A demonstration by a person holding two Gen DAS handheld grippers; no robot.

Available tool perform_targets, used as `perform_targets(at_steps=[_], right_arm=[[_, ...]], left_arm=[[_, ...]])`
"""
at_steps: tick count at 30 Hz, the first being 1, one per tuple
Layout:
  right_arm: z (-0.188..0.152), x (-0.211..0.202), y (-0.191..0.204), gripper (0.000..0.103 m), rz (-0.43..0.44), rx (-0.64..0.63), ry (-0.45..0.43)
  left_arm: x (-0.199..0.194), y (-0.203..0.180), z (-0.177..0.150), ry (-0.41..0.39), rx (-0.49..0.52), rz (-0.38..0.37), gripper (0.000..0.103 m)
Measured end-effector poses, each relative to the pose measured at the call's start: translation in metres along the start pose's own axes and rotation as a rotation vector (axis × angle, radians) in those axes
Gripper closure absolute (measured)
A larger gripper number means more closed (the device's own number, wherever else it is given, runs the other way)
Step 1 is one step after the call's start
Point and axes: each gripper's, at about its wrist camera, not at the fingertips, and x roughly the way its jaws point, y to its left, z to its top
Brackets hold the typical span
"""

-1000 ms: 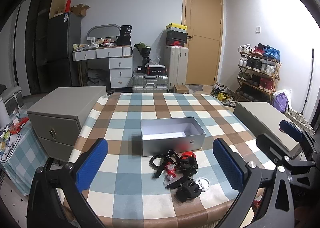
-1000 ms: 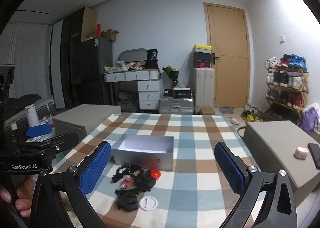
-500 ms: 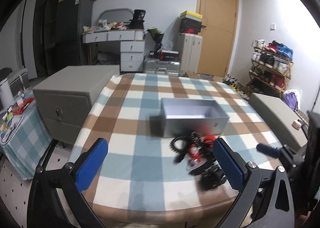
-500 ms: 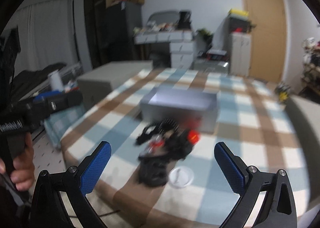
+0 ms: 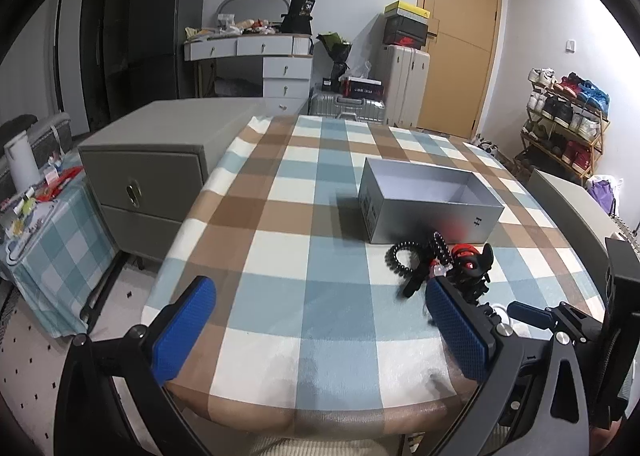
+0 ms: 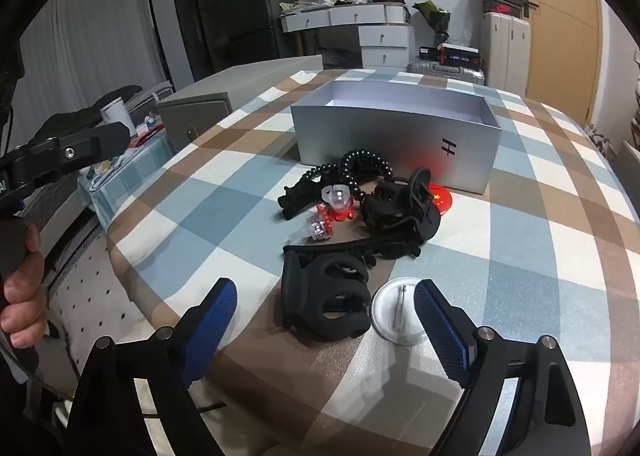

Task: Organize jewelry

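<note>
Closing in: right gripper (image 6: 324, 312) has dropped low toward the pile since a second ago, tongs spread, now bracketing the black hair claw (image 6: 324, 296) and the round badge (image 6: 400, 312) at the near table edge. First pick looks imminent. Grey box (image 6: 394, 136) sits empty just behind the pile. Left gripper (image 5: 316, 328) has swung left, tongs spread over bare tablecloth (image 5: 280, 216), holding nothing.
</note>
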Motion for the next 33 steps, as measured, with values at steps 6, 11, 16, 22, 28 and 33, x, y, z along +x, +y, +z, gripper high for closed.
perform_targets(at_steps=[6, 11, 16, 22, 28, 33], right_arm=[[-0.002, 0.001, -0.004, 0.039, 0.009, 0.025, 0.004], [-0.003, 0.002, -0.002, 0.057, 0.011, 0.013, 0.009], [-0.004, 0.001, -0.006, 0.059, 0.032, 0.036, -0.002], [-0.005, -0.014, -0.013, 0.059, 0.053, 0.07, -0.063], [-0.003, -0.035, -0.036, 0.059, 0.076, 0.153, -0.147], [-0.001, -0.056, -0.062, 0.059, 0.046, 0.213, -0.218]], left_arm=[[0.004, 0.002, -0.001, 0.017, -0.011, -0.018, 0.001], [0.007, 0.001, -0.002, 0.027, -0.011, -0.032, 0.001], [0.013, -0.003, -0.002, 0.046, -0.012, -0.055, 0.001], [0.028, -0.013, 0.001, 0.082, 0.023, -0.089, 0.001], [0.045, -0.032, 0.007, 0.122, 0.071, -0.18, 0.001], [0.051, -0.055, 0.01, 0.152, 0.126, -0.304, 0.001]])
